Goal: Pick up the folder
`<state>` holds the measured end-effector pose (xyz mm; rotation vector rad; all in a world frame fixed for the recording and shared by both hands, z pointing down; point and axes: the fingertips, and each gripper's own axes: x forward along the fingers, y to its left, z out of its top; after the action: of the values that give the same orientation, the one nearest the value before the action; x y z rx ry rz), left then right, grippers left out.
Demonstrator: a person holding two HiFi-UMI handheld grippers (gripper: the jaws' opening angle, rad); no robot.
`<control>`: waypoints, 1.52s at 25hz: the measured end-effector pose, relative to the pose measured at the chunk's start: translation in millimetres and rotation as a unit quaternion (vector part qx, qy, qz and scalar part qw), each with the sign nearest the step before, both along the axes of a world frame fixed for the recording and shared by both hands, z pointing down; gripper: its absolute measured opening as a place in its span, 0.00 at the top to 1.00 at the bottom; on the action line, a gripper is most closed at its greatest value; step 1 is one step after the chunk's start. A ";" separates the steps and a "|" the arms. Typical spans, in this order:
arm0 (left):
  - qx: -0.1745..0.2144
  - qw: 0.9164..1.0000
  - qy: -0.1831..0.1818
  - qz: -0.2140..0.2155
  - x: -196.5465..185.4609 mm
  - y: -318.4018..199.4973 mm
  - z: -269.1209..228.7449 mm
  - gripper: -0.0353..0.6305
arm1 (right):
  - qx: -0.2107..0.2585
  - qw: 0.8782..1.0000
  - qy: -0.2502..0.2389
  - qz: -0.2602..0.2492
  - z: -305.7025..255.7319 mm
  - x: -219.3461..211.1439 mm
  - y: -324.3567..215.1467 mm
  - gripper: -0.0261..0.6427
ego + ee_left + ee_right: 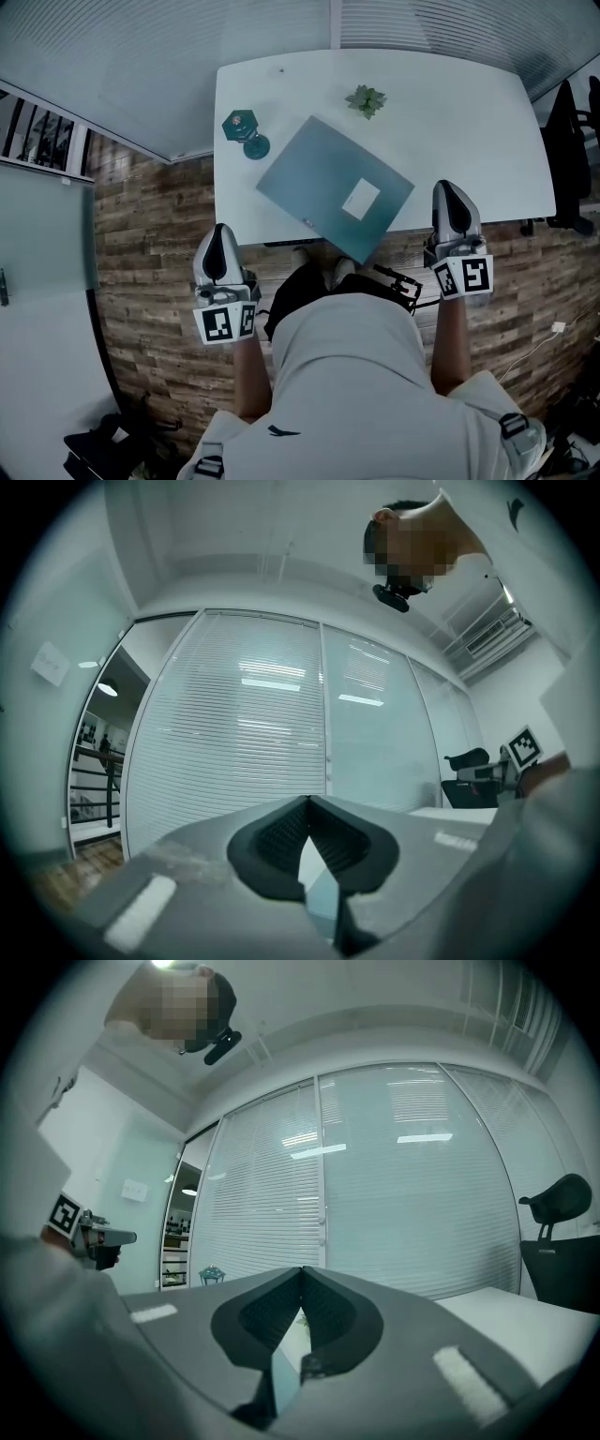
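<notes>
The folder (pixel 335 188), teal with a white label (pixel 361 199), was seen lying flat and turned at an angle on the white counter (pixel 450 103), its nearest corner reaching past the near edge. The left gripper (pixel 220 234) was held level off the counter's near left corner, above the wooden floor (pixel 141 244), well apart from the folder. The right gripper (pixel 452 190) was held level at the near edge, to the right of the folder and not touching it. Both pairs of jaws were pressed together with nothing held between them. A small plant (pixel 366 99) and a teal hexagonal object (pixel 240 123) were set farther back on the counter.
</notes>
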<state>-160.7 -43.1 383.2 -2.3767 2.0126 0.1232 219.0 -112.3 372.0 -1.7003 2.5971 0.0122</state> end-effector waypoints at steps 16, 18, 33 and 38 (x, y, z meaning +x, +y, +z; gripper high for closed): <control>-0.006 1.000 0.003 0.010 -28.2 -24.8 8.1 0.94 | -0.066 0.994 0.078 -0.038 37.3 -42.8 -60.4 0.96; -0.007 1.000 0.004 0.009 -32.3 -24.8 9.5 0.94 | -0.106 0.987 0.104 -0.065 53.2 -57.1 -73.4 0.93; -0.020 1.000 0.005 0.004 -54.4 -24.2 15.9 0.94 | -0.450 0.836 0.130 -0.285 201.2 -136.9 -111.4 0.39; -0.029 0.999 0.005 0.012 -53.7 -24.7 19.2 0.94 | -0.489 0.807 0.108 -0.313 210.4 -151.1 -110.8 0.30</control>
<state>-214.4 -67.8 402.4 -2.4394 2.0209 0.0764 67.9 -223.1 582.4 -0.7726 3.4735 -1.4398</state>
